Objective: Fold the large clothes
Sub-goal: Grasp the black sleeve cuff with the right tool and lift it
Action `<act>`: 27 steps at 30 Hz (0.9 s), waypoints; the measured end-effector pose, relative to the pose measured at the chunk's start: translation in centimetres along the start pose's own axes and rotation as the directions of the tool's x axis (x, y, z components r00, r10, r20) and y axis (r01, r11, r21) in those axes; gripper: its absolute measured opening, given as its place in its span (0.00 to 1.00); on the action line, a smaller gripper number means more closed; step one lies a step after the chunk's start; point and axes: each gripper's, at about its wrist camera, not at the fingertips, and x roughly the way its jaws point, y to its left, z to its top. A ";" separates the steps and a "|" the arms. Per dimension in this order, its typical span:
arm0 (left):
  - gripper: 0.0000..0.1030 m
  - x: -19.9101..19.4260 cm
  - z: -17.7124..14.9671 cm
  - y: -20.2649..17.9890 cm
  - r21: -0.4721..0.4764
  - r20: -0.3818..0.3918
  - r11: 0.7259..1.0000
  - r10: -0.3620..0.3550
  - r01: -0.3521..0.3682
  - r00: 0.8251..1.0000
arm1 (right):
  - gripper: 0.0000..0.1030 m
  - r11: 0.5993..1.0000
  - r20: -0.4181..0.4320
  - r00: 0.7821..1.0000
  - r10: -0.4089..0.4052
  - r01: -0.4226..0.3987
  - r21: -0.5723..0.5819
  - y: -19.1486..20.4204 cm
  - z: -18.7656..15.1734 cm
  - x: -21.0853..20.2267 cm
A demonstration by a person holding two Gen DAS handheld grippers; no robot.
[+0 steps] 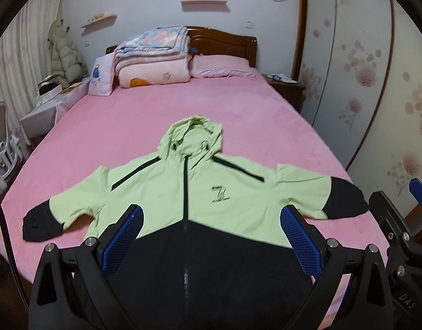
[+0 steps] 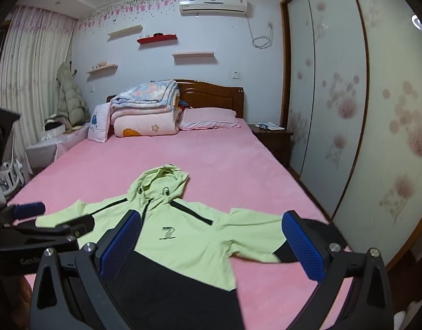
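Fingers (image 1: 300,236) on both grippers are hanging spread and empty above the jacket (image 1: 200,192), which is lying flat, sleeves out, on the bed (image 1: 156,115), probably for folding.

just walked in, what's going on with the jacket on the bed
A person holds a two-finger gripper in each hand over a green and black jacket spread flat, front up, on the pink bed. Sleeves are out to the sides and the hood points toward the headboard. The left gripper and right gripper both have jaws open, holding nothing. No fold is made yet.
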 end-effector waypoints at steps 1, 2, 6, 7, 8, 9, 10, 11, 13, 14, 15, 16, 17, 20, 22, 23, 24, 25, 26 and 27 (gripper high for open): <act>0.97 0.0 0.3 -0.2 0.003 0.007 1.000 -0.007 0.007 1.000 | 1.00 1.000 0.006 1.000 -0.007 0.007 -0.009 -0.3 0.2 0.0; 0.97 -0.1 0.7 -0.5 0.005 0.013 1.000 -0.011 0.011 1.000 | 1.00 1.000 0.010 1.000 0.000 0.000 -0.012 -0.7 0.6 -0.1; 0.97 0.3 2.2 -1.9 0.024 0.040 0.999 -0.027 0.026 0.999 | 1.00 0.998 -0.016 0.999 0.052 -0.052 0.029 -3.4 1.9 0.5; 0.97 0.5 2.5 -2.4 0.032 0.049 0.999 -0.022 0.020 0.999 | 1.00 0.998 -0.019 0.999 0.050 -0.049 0.041 -4.3 2.3 0.8; 0.97 0.8 3.0 -2.9 0.045 0.061 0.999 -0.015 0.012 0.998 | 1.00 0.998 -0.024 0.999 0.043 -0.042 0.049 -4.8 2.4 1.0; 0.97 1.1 3.4 -3.5 0.059 0.071 0.998 -0.008 0.004 0.997 | 1.00 0.998 -0.029 0.999 0.028 -0.026 0.061 -5.9 2.8 1.5; 0.97 1.5 3.8 -4.0 0.072 0.074 0.997 0.000 -0.005 0.997 | 1.00 0.998 -0.037 0.999 0.012 -0.009 0.065 -6.6 3.2 1.9; 0.97 2.1 4.2 -4.5 0.084 0.077 0.996 0.007 -0.014 0.997 | 1.00 0.998 -0.044 0.999 -0.004 0.007 0.067 -7.5 3.4 2.4; 0.97 3.4 5.0 -5.6 0.100 0.086 0.994 0.022 -0.031 0.996 | 1.00 0.996 -0.054 0.998 -0.039 0.043 0.072 -9.0 3.6 3.5; 0.97 4.1 5.4 -6.2 0.107 0.089 0.994 0.025 -0.035 0.996 | 1.00 0.994 -0.070 0.995 -0.074 0.079 0.075 -10.4 3.8 4.5; 0.97 5.1 5.9 -6.9 0.116 0.091 0.993 0.022 -0.033 0.996 | 1.00 0.993 -0.084 0.993 -0.088 0.094 0.078 -11.3 3.8 5.2; 0.97 5.7 6.2 -7.6 0.123 0.092 0.992 0.023 -0.035 0.995 | 1.00 0.990 -0.105 0.989 -0.102 0.111 0.085 -12.8 3.9 6.3; 0.97 6.5 6.5 -8.2 0.131 0.095 0.991 0.023 -0.035 0.995 | 1.00 0.986 -0.127 0.985 -0.120 0.133 0.097 -14.1 3.8 7.4; 0.97 10.0 6.9 -10.8 0.162 0.098 0.986 0.035 -0.051 0.995 | 1.00 0.972 -0.202 0.967 -0.157 0.188 0.144 -18.5 3.0 10.6; 0.97 11.9 6.7 -12.3 0.172 0.087 0.984 0.032 -0.046 0.996 | 1.00 0.961 -0.248 0.955 -0.160 0.209 0.183 -21.2 2.0 12.7; 0.97 13.3 6.6 -13.2 0.178 0.076 0.983 0.023 -0.036 0.997 | 1.00 0.950 -0.282 0.945 -0.163 0.227 0.213 -23.2 1.1 14.2; 0.97 14.4 6.3 -13.8 0.181 0.067 0.983 0.016 -0.028 0.998 | 1.00 0.942 -0.307 0.937 -0.167 0.244 0.231 -24.4 0.3 15.2; 0.97 15.5 6.1 -14.5 0.185 0.055 0.983 0.010 -0.020 0.998 | 0.99 0.932 -0.333 0.927 -0.171 0.262 0.251 -25.7 -0.7 16.2; 0.97 16.6 5.7 -15.3 0.189 0.047 0.982 0.002 -0.011 0.999 | 0.98 0.921 -0.363 0.917 -0.166 0.276 0.275 -27.1 -1.9 17.5; 0.97 17.5 5.2 -15.8 0.191 0.041 0.982 0.002 -0.010 0.999 | 0.95 0.907 -0.402 0.901 -0.164 0.298 0.298 -28.6 -3.2 18.8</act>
